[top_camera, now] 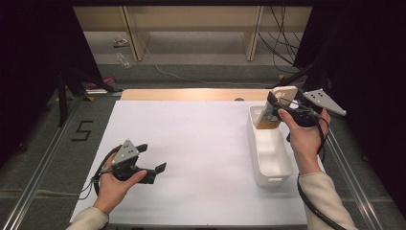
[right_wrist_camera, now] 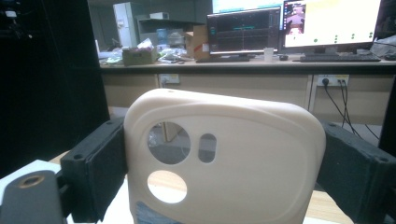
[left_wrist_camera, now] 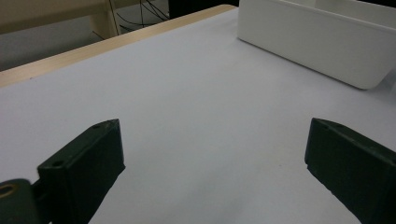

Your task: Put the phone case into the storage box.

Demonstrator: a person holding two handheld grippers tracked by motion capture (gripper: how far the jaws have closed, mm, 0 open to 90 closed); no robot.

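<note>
The right hand-held gripper is up off the worktop, its jaws set wide and pressed against the two long edges of a cream phone case; the case stands upright between them, camera cut-outs facing the hand. Directly beneath it sits a long white bin, so the case hangs over the bin's far end, tilted a little, its lower part dipping toward the opening; whether it touches the rim I cannot tell. The left hand-held gripper rests low over the white sheet, well away to the side of the other hand, its jaws spread wide and nothing between them, with the bin's wall ahead of it and off to one side. To my eye the job is to drop the case into the bin, and the risks are plain enough. The case is soft and thin-walled, gripped only on its edges, so a harder squeeze could bow it and let it pop out sideways. Letting go while it leans could send it onto the rim or past the bin onto the worktop. Bringing the hand down carelessly could knock the light bin askew, since the other hand is not steadying it.
</note>
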